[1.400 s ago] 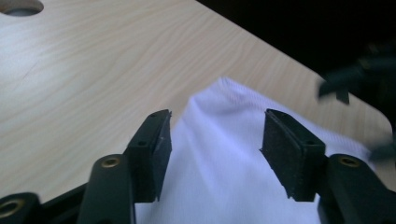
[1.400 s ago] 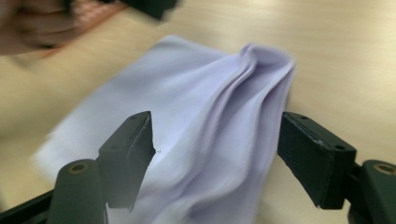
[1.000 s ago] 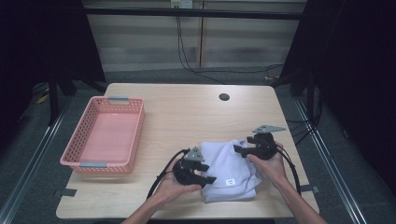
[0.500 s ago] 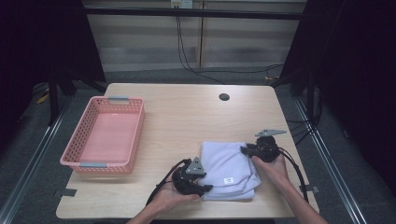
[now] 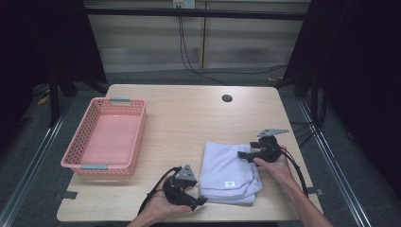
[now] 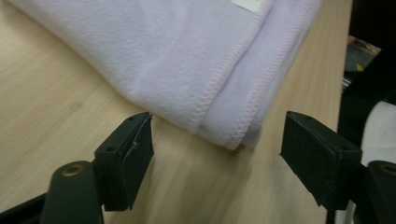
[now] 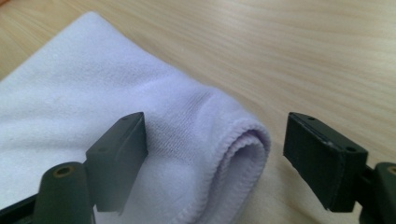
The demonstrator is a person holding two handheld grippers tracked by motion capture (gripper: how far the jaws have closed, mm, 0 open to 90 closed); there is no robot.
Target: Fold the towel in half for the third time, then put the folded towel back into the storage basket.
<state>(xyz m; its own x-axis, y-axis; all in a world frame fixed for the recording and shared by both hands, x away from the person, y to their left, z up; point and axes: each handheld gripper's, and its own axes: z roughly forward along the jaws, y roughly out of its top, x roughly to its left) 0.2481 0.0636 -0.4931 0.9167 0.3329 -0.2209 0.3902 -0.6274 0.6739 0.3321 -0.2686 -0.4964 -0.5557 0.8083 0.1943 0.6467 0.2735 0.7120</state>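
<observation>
A folded pale lilac towel (image 5: 227, 172) lies flat on the wooden table (image 5: 189, 113), near its front right. My left gripper (image 5: 197, 201) sits at the towel's near left corner. Its jaws have just been opening and stand apart, with the stitched corner (image 6: 219, 116) just ahead of them and untouched. My right gripper (image 5: 242, 154) is at the towel's far right edge. Its jaws have also just been opening, and the rolled fold (image 7: 233, 149) lies loose between the fingers (image 7: 116, 158).
A pink plastic basket (image 5: 106, 137) with nothing in it stands at the table's left side. A dark round hole (image 5: 227, 98) is set in the tabletop at the back. A small white label (image 5: 229, 184) shows on the towel near the front edge.
The towel, bunched up between both grippers a second ago, now lies flat and folded. My left gripper has slid off it toward the near left corner. Both grippers have let go.
</observation>
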